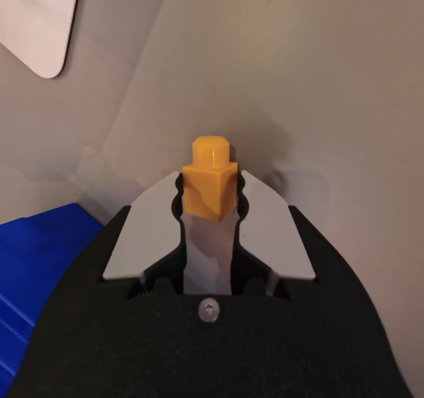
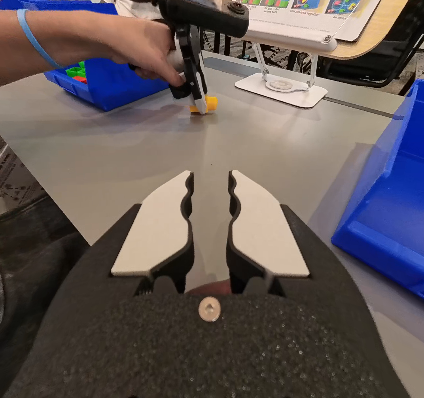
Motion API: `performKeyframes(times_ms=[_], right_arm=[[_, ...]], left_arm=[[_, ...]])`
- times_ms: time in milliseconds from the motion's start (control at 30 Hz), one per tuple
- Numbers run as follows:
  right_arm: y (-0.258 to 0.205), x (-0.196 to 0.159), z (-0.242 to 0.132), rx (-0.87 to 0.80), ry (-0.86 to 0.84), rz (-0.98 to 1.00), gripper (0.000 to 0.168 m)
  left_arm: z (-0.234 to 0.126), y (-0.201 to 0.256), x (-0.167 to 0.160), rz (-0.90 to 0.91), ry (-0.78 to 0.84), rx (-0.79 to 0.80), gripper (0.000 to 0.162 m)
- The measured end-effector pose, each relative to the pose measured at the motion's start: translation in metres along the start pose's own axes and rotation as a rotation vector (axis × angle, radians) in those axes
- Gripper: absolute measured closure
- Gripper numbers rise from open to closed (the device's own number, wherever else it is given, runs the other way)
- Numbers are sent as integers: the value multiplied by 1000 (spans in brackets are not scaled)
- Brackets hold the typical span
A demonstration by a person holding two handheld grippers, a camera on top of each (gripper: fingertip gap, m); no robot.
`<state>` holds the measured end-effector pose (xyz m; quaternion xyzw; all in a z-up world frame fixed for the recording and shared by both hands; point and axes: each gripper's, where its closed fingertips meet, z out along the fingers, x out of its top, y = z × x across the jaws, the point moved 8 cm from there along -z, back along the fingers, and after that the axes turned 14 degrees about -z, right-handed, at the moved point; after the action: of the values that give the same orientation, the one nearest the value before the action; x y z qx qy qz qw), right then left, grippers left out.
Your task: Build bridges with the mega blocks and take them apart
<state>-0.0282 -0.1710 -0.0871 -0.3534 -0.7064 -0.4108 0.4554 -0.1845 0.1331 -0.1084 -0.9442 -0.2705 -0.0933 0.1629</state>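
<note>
Left tongs (image 1: 210,189) clamp the yellow block (image 1: 210,192) just above the bench (image 2: 252,134). Right tongs (image 2: 211,178) stand apart, empty. Seat the block flat before releasing, near the blue bin (image 2: 110,88).

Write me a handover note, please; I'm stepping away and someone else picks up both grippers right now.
Left gripper: shut on the yellow block, held low at the grey table, just in front of the left blue bin.
Right gripper: open and empty, hovering over the table's near edge.
Things: the left bin holds green and red blocks; the right blue bin shows nothing in the part visible.
Done: one block brought out.
Left: no bridge stands yet, so building and taking apart both remain.
</note>
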Motion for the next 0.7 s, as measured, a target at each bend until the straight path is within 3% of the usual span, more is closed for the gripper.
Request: performKeyframes(times_ms=[100,267,400,467,600,700], right_arm=[[0,0,0,4,-2,-7,140],[1,-2,-1,3,-10,-9,140],[1,-5,1,4,-21,-10,140],[0,-6,3,10,-27,-8,140],[-3,-5,6,26,-28,2,140],[-5,-3,10,41,-30,-6,140]], left_arm=[[-2,5,-3,1,27,27,95],[-51,21,-26,-68,225,-81,97],[-113,45,-85,-203,471,-419,97],[-134,50,-124,-269,589,-491,97],[-148,26,-199,-428,636,-302,91],[-153,-9,-235,-587,614,-193,90]])
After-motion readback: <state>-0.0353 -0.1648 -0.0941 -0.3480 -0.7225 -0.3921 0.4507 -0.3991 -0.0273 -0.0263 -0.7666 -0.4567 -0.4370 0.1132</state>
